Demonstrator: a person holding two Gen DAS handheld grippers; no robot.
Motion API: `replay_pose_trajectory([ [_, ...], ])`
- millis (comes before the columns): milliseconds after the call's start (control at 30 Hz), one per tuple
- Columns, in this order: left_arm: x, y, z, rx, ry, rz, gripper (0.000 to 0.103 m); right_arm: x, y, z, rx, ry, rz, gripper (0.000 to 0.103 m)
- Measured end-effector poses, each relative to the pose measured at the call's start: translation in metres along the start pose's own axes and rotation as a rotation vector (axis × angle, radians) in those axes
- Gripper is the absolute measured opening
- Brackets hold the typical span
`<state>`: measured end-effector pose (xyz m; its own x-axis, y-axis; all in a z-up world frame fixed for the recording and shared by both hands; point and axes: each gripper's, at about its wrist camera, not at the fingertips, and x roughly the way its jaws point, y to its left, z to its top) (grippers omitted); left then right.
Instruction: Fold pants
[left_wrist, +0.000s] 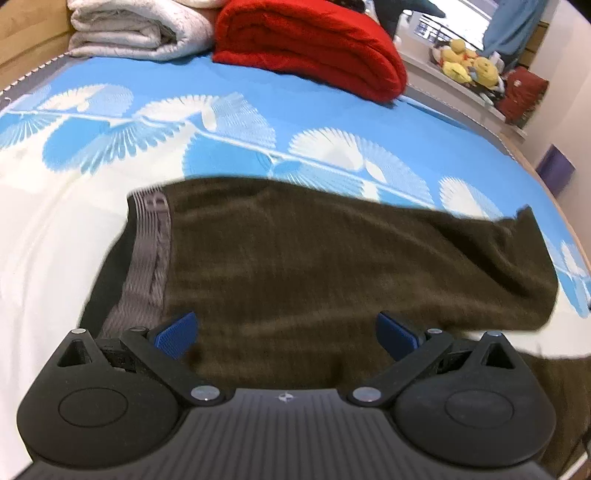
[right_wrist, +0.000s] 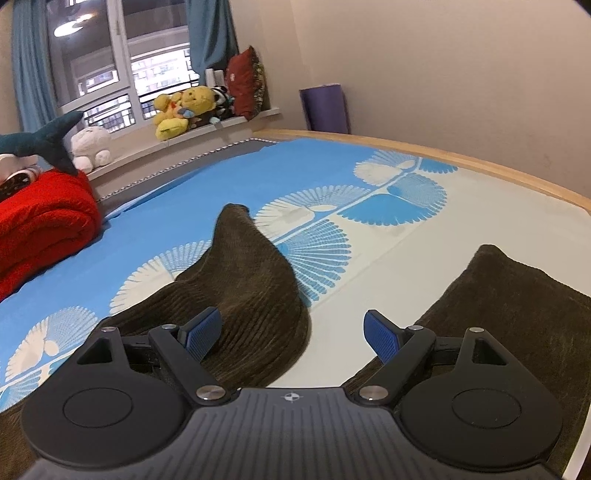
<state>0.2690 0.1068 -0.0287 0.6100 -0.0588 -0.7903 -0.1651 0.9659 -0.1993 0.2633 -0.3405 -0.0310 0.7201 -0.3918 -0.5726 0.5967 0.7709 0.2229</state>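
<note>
— Closest to the lens, what do you get?

— Left tongs (left_wrist: 286, 334), blue pads spread wide apart, gripping nothing, hovering over the dark olive corduroy pants (left_wrist: 332, 266). Right tongs (right_wrist: 293, 334) likewise stand apart and hold nothing.

— How many garments?

— One pair of pants, spread on the bed (left_wrist: 44, 206). From the right wrist, two legs show: one (right_wrist: 251, 280) curls up toward the blue half of the sheet, the other (right_wrist: 517, 317) lies off to the right, with bare white sheet between them.

— Any lettering?

— A grey ribbed waistband (left_wrist: 151, 251) carries writing, but it is too blurred to read; one letter looks like a "B".

— And beyond the pants?

— One folded red blanket (left_wrist: 314, 48) and one folded white quilt (left_wrist: 140, 33) at the far end of the bed. The sheet (right_wrist: 229, 177) is blue and white with fan-shaped leaf prints.

— The room?

— A windowsill (right_wrist: 207, 131) with yellow plush toys (right_wrist: 184, 107), a white plush (right_wrist: 92, 146), a shark plush (right_wrist: 44, 142), a red cushion (right_wrist: 245, 81), blue curtains (right_wrist: 29, 62), and a purple rolled mat (right_wrist: 325, 109) against the beige wall.
</note>
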Motion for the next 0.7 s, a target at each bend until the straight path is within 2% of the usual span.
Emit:
replay_pose_trajectory([
  [100,0.009,0.010,0.033,0.001,-0.024,0.006,0.103,0.011,-0.007,0.002,0.019,0.018,-0.035,0.086],
  [167,0.020,0.017,0.059,0.050,-0.035,-0.014,0.103,0.019,-0.014,0.003,0.050,0.047,-0.043,0.086],
  [267,0.053,0.022,0.094,0.164,-0.008,-0.009,0.103,0.027,-0.021,0.003,0.087,0.082,-0.042,0.086],
  [367,0.087,0.029,0.121,0.187,0.050,0.006,0.103,0.038,-0.018,0.004,0.097,0.133,-0.007,0.086],
  [467,0.111,0.029,0.133,0.259,0.095,-0.003,0.103,0.060,0.000,0.015,0.081,0.221,0.094,0.086],
  [567,0.134,0.024,0.135,0.368,0.120,0.025,0.103,0.092,0.036,0.041,0.039,0.292,0.210,0.086],
  [633,0.149,0.023,0.129,0.420,0.133,0.058,0.103,0.116,0.066,0.059,-0.004,0.303,0.249,0.088],
  [700,0.166,0.024,0.126,0.454,0.153,0.083,0.103,0.144,0.098,0.074,-0.014,0.326,0.251,0.088],
])
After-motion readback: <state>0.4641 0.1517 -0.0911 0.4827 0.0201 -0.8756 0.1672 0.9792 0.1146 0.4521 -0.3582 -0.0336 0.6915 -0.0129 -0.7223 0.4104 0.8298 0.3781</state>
